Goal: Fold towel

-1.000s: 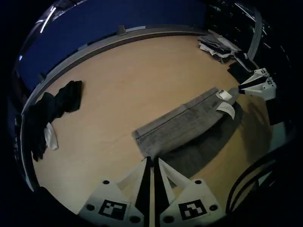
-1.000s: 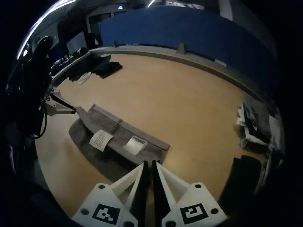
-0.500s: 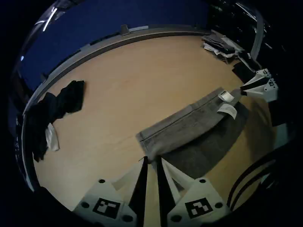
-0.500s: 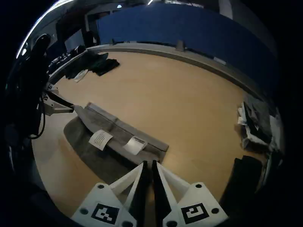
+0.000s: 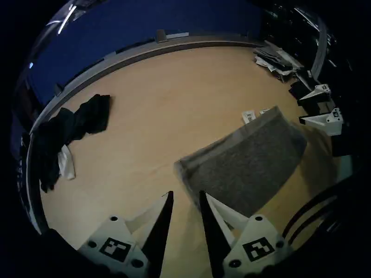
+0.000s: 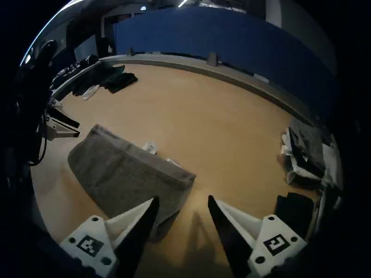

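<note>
One grey towel (image 5: 246, 162) lies folded flat on the tabletop (image 5: 162, 102), two white tags (image 5: 249, 116) peeking out behind. Left claw (image 5: 185, 195) gapes empty just before it, right claw (image 6: 182, 200) likewise. Two clothing piles (image 5: 69, 129) sit well apart.

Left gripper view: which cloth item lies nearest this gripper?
The grey towel, flat just ahead of the left gripper; the black clothes and the folded pile lie far off.

We are seeing a tan table (image 5: 162, 92) carrying a grey towel (image 5: 250, 160), dark clothes (image 5: 88, 116) and a garment pile (image 5: 276, 58)
</note>
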A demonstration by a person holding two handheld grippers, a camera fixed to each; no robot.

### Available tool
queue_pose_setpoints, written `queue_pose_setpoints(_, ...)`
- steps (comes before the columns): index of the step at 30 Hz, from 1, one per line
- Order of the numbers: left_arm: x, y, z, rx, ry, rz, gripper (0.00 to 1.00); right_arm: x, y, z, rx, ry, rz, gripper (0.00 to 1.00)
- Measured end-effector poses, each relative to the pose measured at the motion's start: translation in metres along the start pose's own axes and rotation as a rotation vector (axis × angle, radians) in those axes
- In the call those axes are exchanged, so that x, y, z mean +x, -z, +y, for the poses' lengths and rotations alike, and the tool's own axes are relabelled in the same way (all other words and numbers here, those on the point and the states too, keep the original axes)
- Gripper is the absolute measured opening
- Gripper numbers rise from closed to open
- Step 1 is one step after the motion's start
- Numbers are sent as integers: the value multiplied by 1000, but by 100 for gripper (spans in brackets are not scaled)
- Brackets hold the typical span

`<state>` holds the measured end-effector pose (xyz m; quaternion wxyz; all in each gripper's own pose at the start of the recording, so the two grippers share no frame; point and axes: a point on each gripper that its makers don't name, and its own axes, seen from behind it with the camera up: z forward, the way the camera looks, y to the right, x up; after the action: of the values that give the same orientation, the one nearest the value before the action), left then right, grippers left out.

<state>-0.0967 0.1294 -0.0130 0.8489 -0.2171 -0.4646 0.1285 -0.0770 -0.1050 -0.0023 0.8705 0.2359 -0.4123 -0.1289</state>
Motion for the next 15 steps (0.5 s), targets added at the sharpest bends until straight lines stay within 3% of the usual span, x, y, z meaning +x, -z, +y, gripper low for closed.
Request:
queue_pose_setpoints(2,0,1,1,-4,4,5,51,0,2,1,-8,-2,2,100)
queue_pose_setpoints(8,-1,5,4,-15,11,12,86,-2,5,0,-6,4,3,100)
queue_pose_setpoints(15,0,8,2,-2,6,24,89,-4,8,-1,-2,4,3,100)
